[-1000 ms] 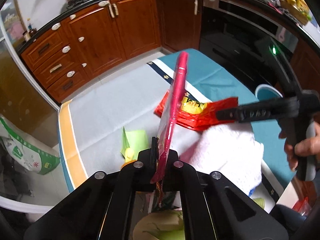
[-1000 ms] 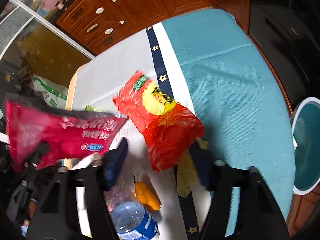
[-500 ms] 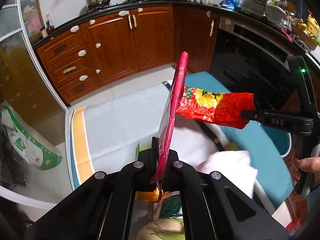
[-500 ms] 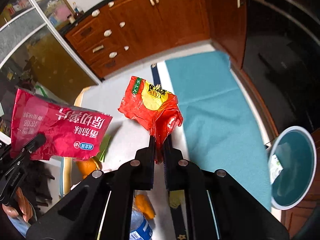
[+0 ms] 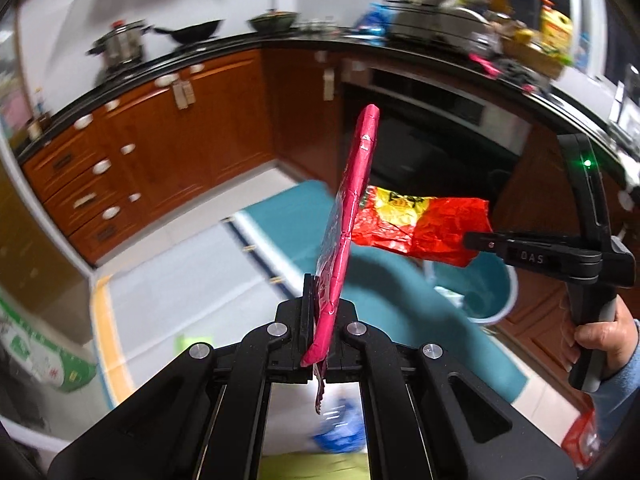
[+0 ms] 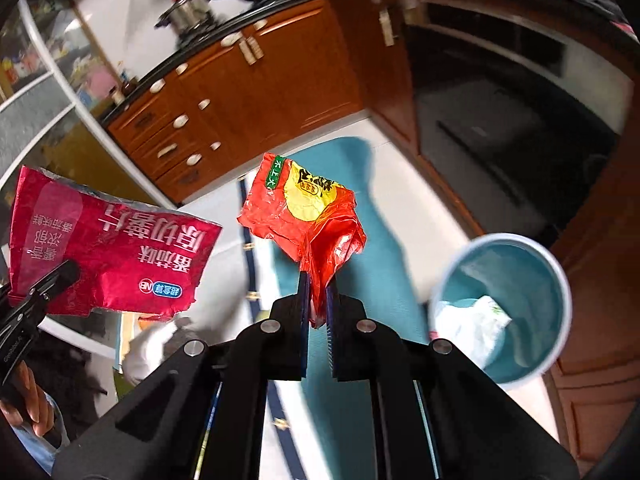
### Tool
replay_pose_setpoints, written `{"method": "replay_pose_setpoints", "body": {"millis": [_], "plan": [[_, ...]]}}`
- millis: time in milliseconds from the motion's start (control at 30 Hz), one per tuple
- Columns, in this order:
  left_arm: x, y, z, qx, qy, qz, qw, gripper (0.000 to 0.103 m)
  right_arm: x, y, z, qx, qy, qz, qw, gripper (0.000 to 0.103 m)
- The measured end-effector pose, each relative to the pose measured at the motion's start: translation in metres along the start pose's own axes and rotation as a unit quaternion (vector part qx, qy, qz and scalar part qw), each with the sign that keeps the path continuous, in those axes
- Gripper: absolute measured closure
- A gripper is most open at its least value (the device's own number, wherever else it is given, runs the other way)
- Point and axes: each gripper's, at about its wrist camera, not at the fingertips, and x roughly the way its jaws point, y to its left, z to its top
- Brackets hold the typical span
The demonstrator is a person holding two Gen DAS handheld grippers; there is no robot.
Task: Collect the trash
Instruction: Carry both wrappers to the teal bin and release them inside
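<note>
My left gripper [image 5: 320, 312] is shut on a flat pink-red snack bag [image 5: 352, 216], held upright and edge-on; its printed face shows in the right wrist view [image 6: 108, 244]. My right gripper [image 6: 316, 300] is shut on a crumpled red and yellow snack bag [image 6: 308, 212], held in the air; it also shows in the left wrist view [image 5: 420, 228]. A teal trash bin [image 6: 556, 280] stands on the floor to the right, with white crumpled trash [image 6: 472, 320] inside. In the left wrist view the bin [image 5: 496, 284] lies below the red bag.
A teal and white mat [image 5: 192, 272] covers the floor. A white cloth [image 6: 152, 344], a blue-labelled bottle [image 5: 340, 428] and a green scrap [image 5: 192, 344] lie on it. Wooden cabinets [image 5: 160, 148] and a dark oven [image 5: 432, 140] stand behind. A green-white sack [image 5: 36, 356] is at left.
My right gripper closed on the red and yellow bag, lifted it off the mat and carried it right toward the teal bin. My left gripper rose, still holding the pink bag.
</note>
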Motion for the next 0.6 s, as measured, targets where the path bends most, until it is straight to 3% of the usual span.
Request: {"method": "replay_pose_setpoints", "body": {"millis": [267,400,600], "plan": [[0.049,-0.118,0.021,0.059,0.026,-0.091,0.9937,0.101,-0.039,-0.103,-0.030,0.064,-0.018,-0.054,0.996,0.096],[0.084,-0.177,0.021,0.087,0.049,-0.114,0.9885,0.101,-0.041,-0.149,-0.047,0.097,-0.012,-0.071,0.993,0.096],[0.138,-0.225,0.015,0.098,0.093,-0.132,0.9820,0.101,-0.029,-0.200,-0.066,0.126,0.014,-0.095,0.987,0.096]]}}
